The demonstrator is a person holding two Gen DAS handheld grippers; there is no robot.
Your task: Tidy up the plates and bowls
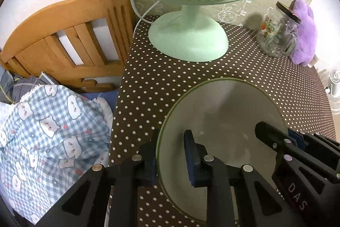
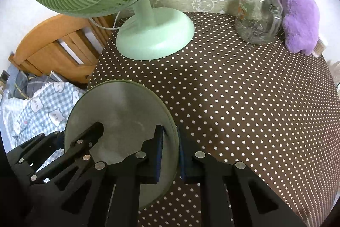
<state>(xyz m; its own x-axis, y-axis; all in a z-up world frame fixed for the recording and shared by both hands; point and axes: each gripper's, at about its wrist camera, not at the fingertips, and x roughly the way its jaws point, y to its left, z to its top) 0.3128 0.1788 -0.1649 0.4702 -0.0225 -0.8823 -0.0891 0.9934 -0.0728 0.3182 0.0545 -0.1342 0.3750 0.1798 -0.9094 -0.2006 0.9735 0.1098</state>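
A pale green bowl sits over the brown polka-dot table; it also shows in the right wrist view. My left gripper straddles the bowl's left rim, one blue-padded finger inside and one outside, and looks closed on the rim. My right gripper straddles the bowl's right rim the same way, with the rim between its pads. In the left wrist view the right gripper shows at the bowl's right edge; in the right wrist view the left gripper shows at its left edge.
A mint green fan stands at the back of the table. A glass jar mug and a purple plush toy stand at the back right. A wooden headboard and checked bedding lie past the table's left edge.
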